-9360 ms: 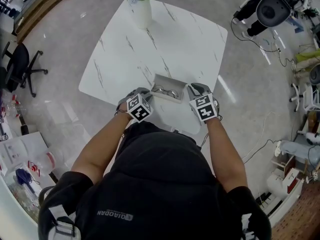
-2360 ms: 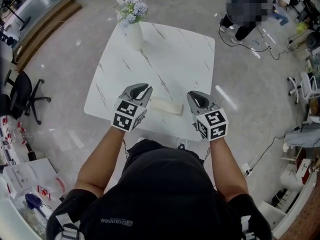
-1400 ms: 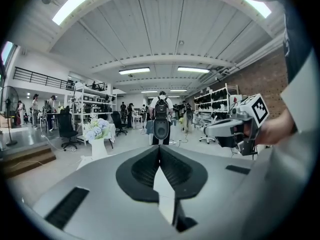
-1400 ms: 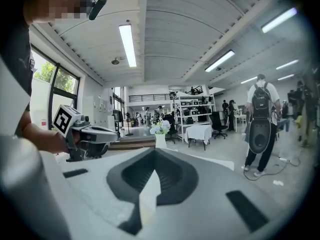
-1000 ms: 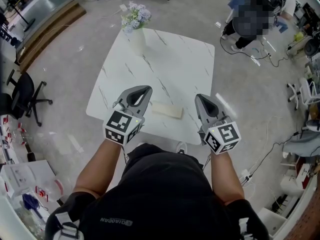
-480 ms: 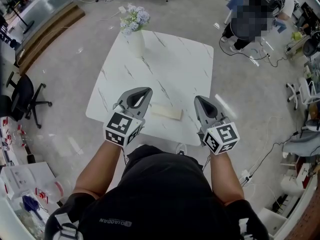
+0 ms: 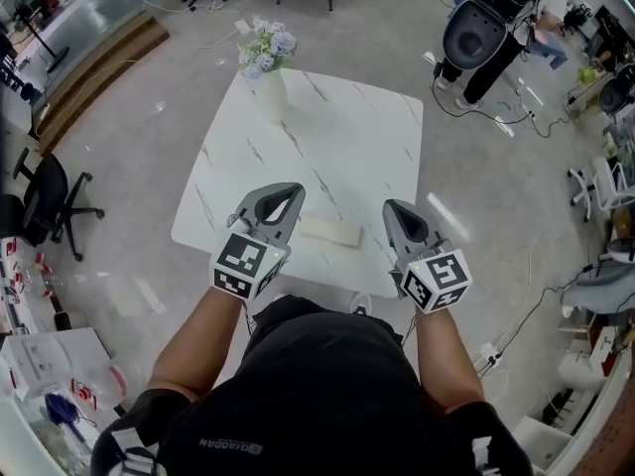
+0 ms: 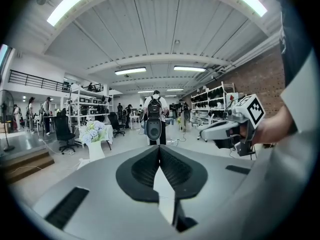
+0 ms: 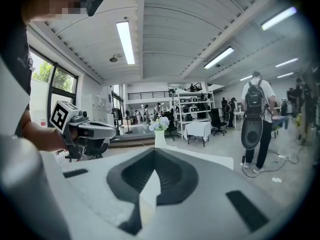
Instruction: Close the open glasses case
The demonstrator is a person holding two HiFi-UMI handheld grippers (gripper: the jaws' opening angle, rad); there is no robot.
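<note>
Cream glasses case point(image 7: 329, 230), lid seemingly down already, flat near the front edge of the marble tabletop point(image 7: 342, 127), between both tools and touching neither. Left tool point(image 7: 294, 189) and right tool point(image 7: 390, 207) pinched fully together, gripping nothing. Probably light, rigid, smooth-shelled and prone to skidding: best pinched across the long sides, or pressed gently on the lid.

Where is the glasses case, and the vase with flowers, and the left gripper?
glasses case point(image 7: 330, 230): head view, middle of its closed lid.
vase point(image 7: 270, 95): head view, its white body.
left gripper point(image 7: 294, 191): head view, tip of its shut jaws.
</note>
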